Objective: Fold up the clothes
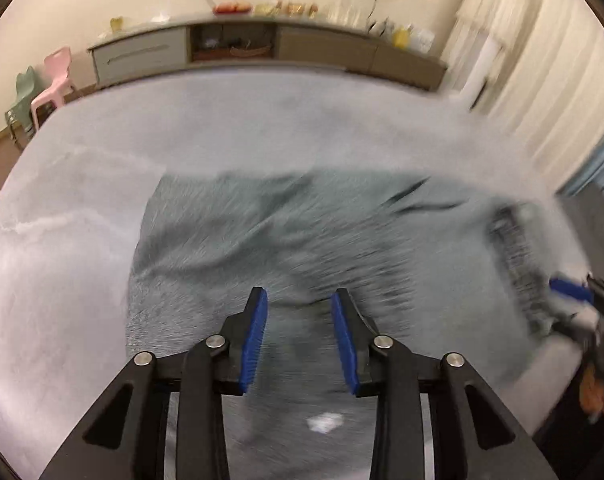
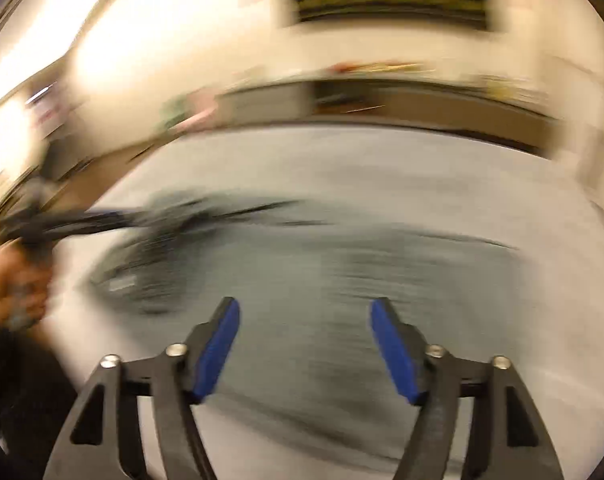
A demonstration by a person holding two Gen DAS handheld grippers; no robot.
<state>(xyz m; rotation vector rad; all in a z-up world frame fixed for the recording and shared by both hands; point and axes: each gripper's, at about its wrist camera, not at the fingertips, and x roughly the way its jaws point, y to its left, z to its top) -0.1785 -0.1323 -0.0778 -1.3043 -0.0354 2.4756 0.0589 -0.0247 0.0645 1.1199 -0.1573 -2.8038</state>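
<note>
A grey-green garment point(image 1: 302, 240) lay rumpled and spread on the pale grey surface point(image 1: 81, 260), near its middle. Above the garment, the left gripper point(image 1: 299, 300) hung parted and empty; the right gripper point(image 2: 304, 308) gaped wider, also empty. Beyond the surface's far edge stood a low cabinet point(image 1: 261, 46).

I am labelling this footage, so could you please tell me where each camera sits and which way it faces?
Left wrist: on the left hand-held gripper, jaws open, facing the grey garment and far cabinet; right hand-held gripper at the right edge.
Right wrist: on the right hand-held gripper, open, blurred; a hand shows left.
Shared: garment, cabinet.
</note>
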